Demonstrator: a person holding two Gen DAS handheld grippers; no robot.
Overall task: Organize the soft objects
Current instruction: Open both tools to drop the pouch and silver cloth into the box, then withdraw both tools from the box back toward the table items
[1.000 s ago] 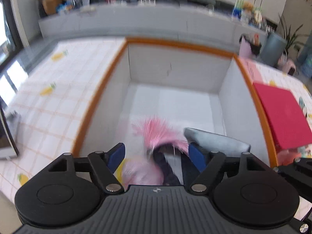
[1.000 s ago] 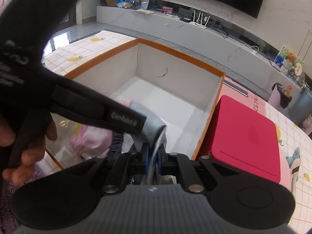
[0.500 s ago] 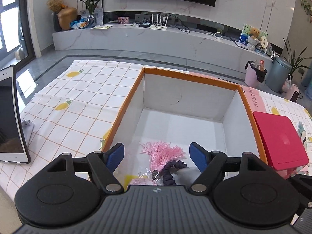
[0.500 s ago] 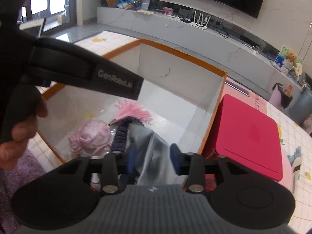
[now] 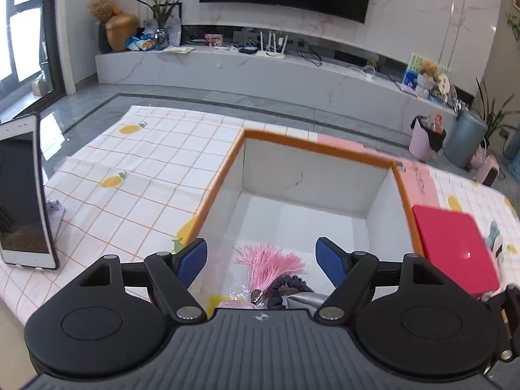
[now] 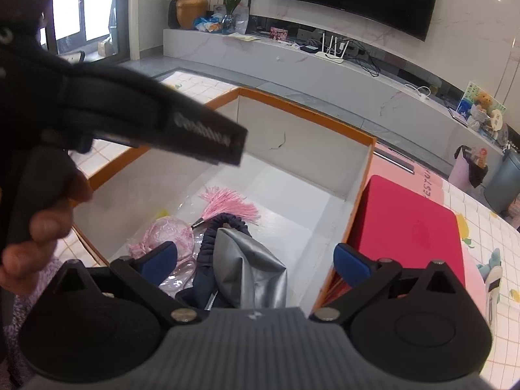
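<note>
While I look along the left wrist camera, my left gripper hangs over the near end of the orange-rimmed box, its blue fingers spread wide with nothing between them. Just ahead of the fingertips and below them, the pink tassel lies fanned on the white box floor. Closer in, almost under the gripper body, I see a loop of the dark scrunchie and a corner of the grey pouch, touching each other. Off to the right of the right finger, outside the box wall, sits the red case. Far out to the left of the gripper, a tablet stands propped on the checked tablecloth.

On the right wrist camera, my right gripper is also wide apart and grips nothing. Between its fingers and just below, the grey pouch rests tilted on the box floor, leaning on the dark scrunchie, which curls around its far end. Beyond that lies the pink tassel, and beside the left finger a pink lacy item in clear wrapping. The red case lies just right of the box wall, ahead of the right finger. The left gripper's black handle, blurred, crosses above the box on the left, held by my hand.
</note>
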